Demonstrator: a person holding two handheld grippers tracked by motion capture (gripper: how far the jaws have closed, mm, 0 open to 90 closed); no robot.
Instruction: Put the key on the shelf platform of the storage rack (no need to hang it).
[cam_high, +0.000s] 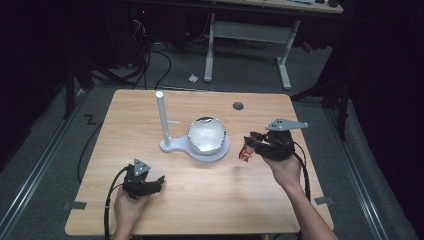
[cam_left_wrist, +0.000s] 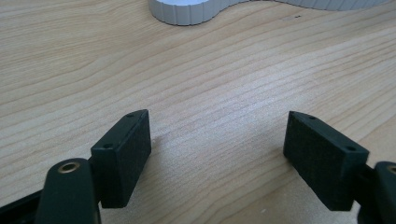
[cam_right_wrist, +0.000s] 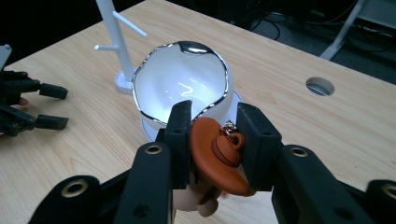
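Brown mushroom-shaped keychain charm (cam_right_wrist: 215, 156) sits pinched in my right gripper (cam_right_wrist: 214, 135); left gripper (cam_left_wrist: 217, 154) gapes empty. Slack grip drops it short of glossy white bowl (cam_right_wrist: 180, 81).

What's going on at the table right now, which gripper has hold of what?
The right gripper is shut on a small brown figurine charm and holds it above the table, just right of the white bowl. The bowl sits on a white stand with an upright peg post. The left gripper is open with nothing between its jaws, low over the bare wood near the person's side.
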